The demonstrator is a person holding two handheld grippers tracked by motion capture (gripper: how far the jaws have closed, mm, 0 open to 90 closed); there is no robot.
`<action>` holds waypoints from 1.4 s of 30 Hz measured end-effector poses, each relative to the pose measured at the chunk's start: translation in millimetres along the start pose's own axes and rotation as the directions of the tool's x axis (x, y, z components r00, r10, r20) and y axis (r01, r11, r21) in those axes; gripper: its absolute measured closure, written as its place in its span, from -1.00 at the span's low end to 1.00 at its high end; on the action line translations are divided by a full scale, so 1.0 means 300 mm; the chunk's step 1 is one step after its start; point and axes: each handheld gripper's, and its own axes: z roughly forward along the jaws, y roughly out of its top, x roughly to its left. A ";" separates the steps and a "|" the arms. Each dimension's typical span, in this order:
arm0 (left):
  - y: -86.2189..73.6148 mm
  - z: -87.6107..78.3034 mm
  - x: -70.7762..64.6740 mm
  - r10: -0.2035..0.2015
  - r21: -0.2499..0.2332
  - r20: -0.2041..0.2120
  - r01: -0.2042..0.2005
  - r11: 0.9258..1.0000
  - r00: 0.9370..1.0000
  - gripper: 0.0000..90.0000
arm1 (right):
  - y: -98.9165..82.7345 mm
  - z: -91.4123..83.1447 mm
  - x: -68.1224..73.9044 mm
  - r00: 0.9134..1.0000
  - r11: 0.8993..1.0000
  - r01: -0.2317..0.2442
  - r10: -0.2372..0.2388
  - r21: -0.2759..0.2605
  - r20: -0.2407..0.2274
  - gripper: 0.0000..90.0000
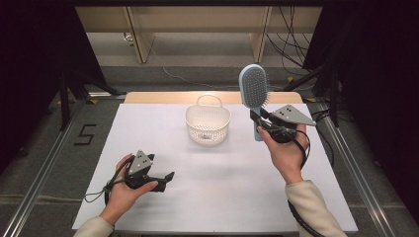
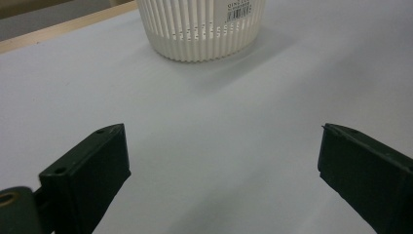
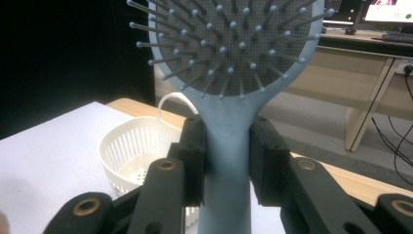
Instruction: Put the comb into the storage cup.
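— Nearest: left gripper (image 1: 165, 178), low over the desk (image 1: 148, 128), short of the basket (image 1: 208, 124), jaws spread wide, holding nothing.

— And progress?

— Probably midway. Hairbrush (image 1: 254, 91) lifted, upright, just right of the basket, not yet inside. Basket apparently empty.

— Right gripper (image 1: 258, 118)?

— Clenched on the brush handle, below the bristled head.

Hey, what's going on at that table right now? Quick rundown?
Right gripper shut on brush, held upright. Left gripper open, low over table. Basket empty, nothing in the way.
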 end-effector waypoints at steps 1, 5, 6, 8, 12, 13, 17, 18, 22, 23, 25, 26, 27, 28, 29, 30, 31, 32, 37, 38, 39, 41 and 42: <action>0.000 0.000 0.000 0.000 0.000 0.000 0.000 1.000 1.000 -0.91 | 0.000 0.001 0.000 1.000 1.000 -0.001 0.001 0.000 0.000 0.57; 0.000 0.000 0.000 0.000 0.000 0.000 0.000 1.000 1.000 -0.91 | 0.000 0.004 0.001 1.000 1.000 -0.001 0.001 0.000 0.000 0.57; 0.000 0.000 0.000 0.000 0.000 0.000 0.000 1.000 1.000 -0.91 | 0.000 0.005 0.001 1.000 1.000 -0.001 0.001 0.000 0.000 0.57; 0.000 0.000 0.000 0.001 0.001 0.000 -0.001 1.000 1.000 -0.91 | 0.000 0.006 0.001 1.000 1.000 0.002 -0.002 0.001 0.000 0.57; 0.000 0.000 0.000 0.000 0.000 -0.001 0.000 1.000 1.000 -0.91 | 0.002 0.010 0.002 1.000 1.000 0.004 -0.004 -0.001 -0.002 0.57; 0.000 0.000 0.000 0.000 0.000 0.000 0.000 1.000 1.000 -0.91 | 0.003 0.010 0.002 1.000 1.000 0.004 -0.004 -0.001 -0.002 0.57; 0.000 0.000 0.000 0.000 0.000 0.000 0.000 1.000 1.000 -0.91 | 0.005 0.014 0.003 1.000 1.000 0.004 -0.004 -0.001 -0.002 0.57; 0.000 0.000 0.000 0.000 0.000 0.000 0.000 1.000 1.000 -0.91 | 0.005 0.014 0.004 1.000 1.000 0.004 -0.004 -0.001 -0.002 0.57; 0.000 0.000 0.001 0.000 0.000 -0.001 0.000 1.000 1.000 -0.91 | 0.005 0.018 0.006 1.000 1.000 0.005 -0.005 -0.002 -0.004 0.57; 0.000 0.000 0.000 -0.001 0.000 0.000 0.001 1.000 1.000 -0.91 | 0.005 0.019 0.005 1.000 1.000 0.005 -0.005 -0.002 -0.004 0.57; 0.000 0.000 0.000 0.000 0.000 0.000 0.000 1.000 1.000 -0.91 | 0.006 0.020 0.005 1.000 1.000 0.003 -0.003 -0.003 -0.005 0.57; 0.000 0.000 0.000 0.000 0.000 0.000 0.000 1.000 1.000 -0.91 | 0.006 0.021 0.004 1.000 1.000 0.003 -0.003 -0.002 -0.005 0.57; 0.000 -0.001 0.001 0.000 0.000 0.000 0.000 1.000 1.000 -0.91 | 0.005 0.022 0.004 1.000 1.000 0.002 -0.002 -0.003 -0.005 0.57; 0.000 -0.001 0.001 -0.001 0.000 0.000 0.001 1.000 1.000 -0.91 | 0.005 0.023 0.004 1.000 1.000 0.001 -0.001 -0.004 -0.005 0.57; 0.000 0.000 0.001 -0.001 0.000 0.000 0.001 1.000 1.000 -0.91 | 0.005 0.023 0.004 1.000 1.000 0.002 -0.002 -0.005 -0.005 0.57; 0.000 0.000 0.000 0.000 0.000 0.000 0.000 1.000 1.000 -0.91 | 0.005 0.024 0.004 1.000 1.000 0.001 -0.001 -0.006 -0.006 0.57; 0.000 0.000 0.000 0.000 0.001 0.000 0.000 1.000 1.000 -0.91 | 0.006 0.025 0.004 1.000 1.000 0.001 -0.001 -0.007 -0.006 0.57; 0.000 0.000 0.000 -0.001 0.001 0.000 0.001 1.000 1.000 -0.91 | 0.006 0.025 0.004 1.000 1.000 0.002 -0.002 -0.008 -0.007 0.57; -0.001 0.000 0.001 -0.001 0.000 0.000 0.001 1.000 1.000 -0.91 | 0.006 0.030 0.005 1.000 1.000 -0.001 0.001 -0.008 -0.009 0.57; -0.001 0.000 0.001 -0.001 0.000 -0.001 0.001 1.000 1.000 -0.91 | 0.006 0.031 0.006 1.000 1.000 -0.002 0.002 -0.009 -0.010 0.57; 0.000 0.000 0.001 -0.002 0.000 0.000 0.002 1.000 1.000 -0.91 | 0.006 0.032 0.006 1.000 1.000 -0.002 0.002 -0.009 -0.010 0.57; 0.000 0.000 0.001 -0.001 -0.001 0.000 0.001 1.000 1.000 -0.91 | 0.006 0.034 0.006 1.000 1.000 -0.002 0.002 -0.011 -0.010 0.57; 0.000 0.000 0.001 -0.001 0.000 0.000 0.001 1.000 1.000 -0.91 | 0.007 0.035 0.007 1.000 1.000 -0.004 0.004 -0.011 -0.011 0.57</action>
